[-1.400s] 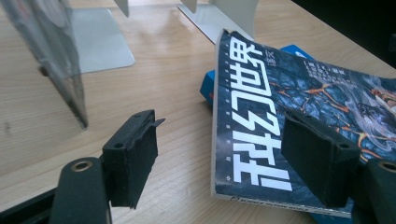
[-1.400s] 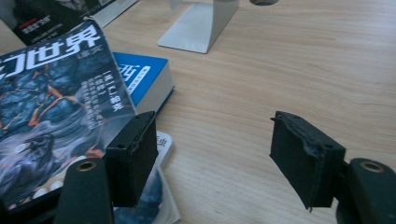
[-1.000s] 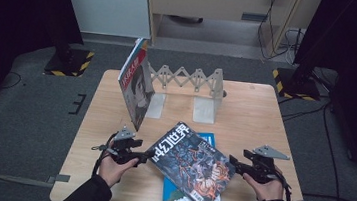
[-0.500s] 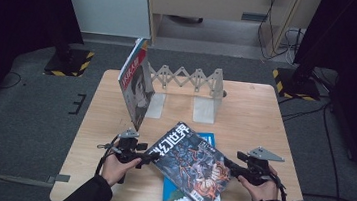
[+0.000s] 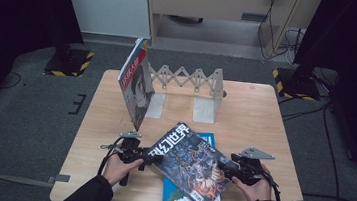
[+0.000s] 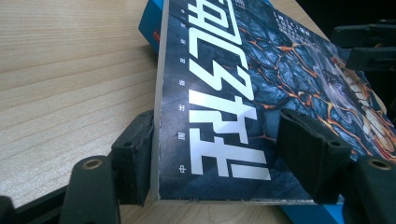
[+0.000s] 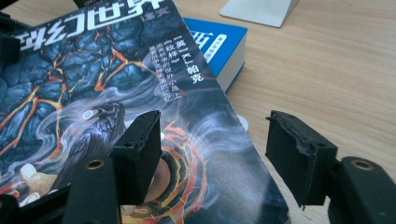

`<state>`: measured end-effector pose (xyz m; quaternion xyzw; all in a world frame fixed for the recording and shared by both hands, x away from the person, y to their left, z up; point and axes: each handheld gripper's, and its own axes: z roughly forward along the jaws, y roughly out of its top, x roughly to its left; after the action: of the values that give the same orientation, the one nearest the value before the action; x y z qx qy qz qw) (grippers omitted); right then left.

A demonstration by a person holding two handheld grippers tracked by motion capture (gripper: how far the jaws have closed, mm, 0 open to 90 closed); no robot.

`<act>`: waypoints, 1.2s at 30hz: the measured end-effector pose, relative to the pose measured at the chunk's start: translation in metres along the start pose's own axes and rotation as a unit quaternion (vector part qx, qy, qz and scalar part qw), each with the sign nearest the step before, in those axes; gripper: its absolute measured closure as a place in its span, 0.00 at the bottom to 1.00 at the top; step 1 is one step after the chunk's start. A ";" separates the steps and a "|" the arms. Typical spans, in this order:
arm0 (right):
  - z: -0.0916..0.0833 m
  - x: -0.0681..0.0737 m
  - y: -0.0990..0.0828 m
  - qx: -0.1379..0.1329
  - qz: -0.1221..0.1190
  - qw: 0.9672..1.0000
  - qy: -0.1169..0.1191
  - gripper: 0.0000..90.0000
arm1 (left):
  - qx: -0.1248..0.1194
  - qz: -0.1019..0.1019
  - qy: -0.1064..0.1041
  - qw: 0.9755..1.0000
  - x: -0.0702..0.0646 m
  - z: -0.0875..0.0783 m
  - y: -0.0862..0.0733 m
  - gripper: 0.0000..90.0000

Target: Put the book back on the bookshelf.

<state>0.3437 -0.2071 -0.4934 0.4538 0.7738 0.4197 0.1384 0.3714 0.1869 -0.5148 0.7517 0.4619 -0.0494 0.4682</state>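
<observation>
Left gripper [image 6: 215, 158] straddles the dark magazine's [image 5: 191, 163] top edge, jaws just closing, pads not clamped. Right gripper [image 7: 215, 154] open over its opposite edge. One blue book [image 5: 207, 141] beneath. Beyond: one upright magazine [image 5: 136, 87], one rack [image 5: 196, 82].

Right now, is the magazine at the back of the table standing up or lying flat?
Standing, tilted: the magazine leans on edge against the left end of the folding rack.
</observation>
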 end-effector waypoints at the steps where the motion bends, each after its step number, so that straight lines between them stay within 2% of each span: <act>1: 0.001 0.000 -0.001 0.004 0.005 1.000 0.003 0.39 | 0.001 -0.002 -0.001 1.000 0.000 0.000 0.000 0.35; 5: 0.003 0.000 -0.001 0.000 0.005 1.000 0.005 0.38 | 0.000 -0.002 0.001 1.000 -0.001 -0.002 0.000 0.37; 11: 0.003 0.000 -0.002 -0.006 0.000 1.000 0.003 0.39 | 0.019 -0.007 -0.007 1.000 -0.005 -0.010 -0.005 0.42; 16: 0.004 0.001 -0.002 -0.008 -0.002 1.000 0.000 0.39 | 0.023 -0.006 -0.013 1.000 -0.004 -0.008 -0.004 0.40; 21: 0.004 0.001 -0.002 -0.008 -0.001 1.000 0.000 0.39 | 0.024 -0.012 -0.028 0.999 -0.003 0.001 -0.004 0.33; 24: 0.004 0.001 -0.003 -0.009 -0.001 1.000 0.000 0.39 | 0.026 -0.023 -0.035 0.999 -0.002 0.002 -0.004 0.33; 27: 0.004 0.000 -0.003 -0.008 0.000 1.000 0.002 0.39 | 0.027 -0.024 -0.037 0.999 -0.002 0.001 -0.004 0.35; 28: 0.004 0.000 -0.003 -0.008 0.001 1.000 0.002 0.39 | 0.025 -0.021 -0.036 0.999 -0.002 0.000 -0.003 0.36; 30: 0.004 0.000 -0.003 -0.009 -0.003 1.000 0.001 0.40 | 0.022 -0.031 -0.040 0.998 -0.002 -0.005 -0.002 0.41; 32: 0.004 0.001 -0.003 -0.009 -0.006 1.000 0.000 0.40 | 0.009 -0.031 -0.050 0.998 -0.003 -0.011 -0.001 0.48; 33: 0.004 0.001 -0.003 -0.009 -0.005 1.000 0.000 0.40 | 0.001 -0.037 -0.058 0.998 -0.004 -0.013 0.001 0.49; 36: 0.004 -0.001 -0.004 -0.012 -0.003 1.000 0.001 0.40 | -0.021 -0.031 -0.064 0.997 -0.010 -0.017 0.004 0.50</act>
<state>0.3439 -0.2066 -0.4990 0.4497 0.7698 0.4293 0.1444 0.3628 0.1921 -0.4976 0.7223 0.4552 -0.1022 0.5105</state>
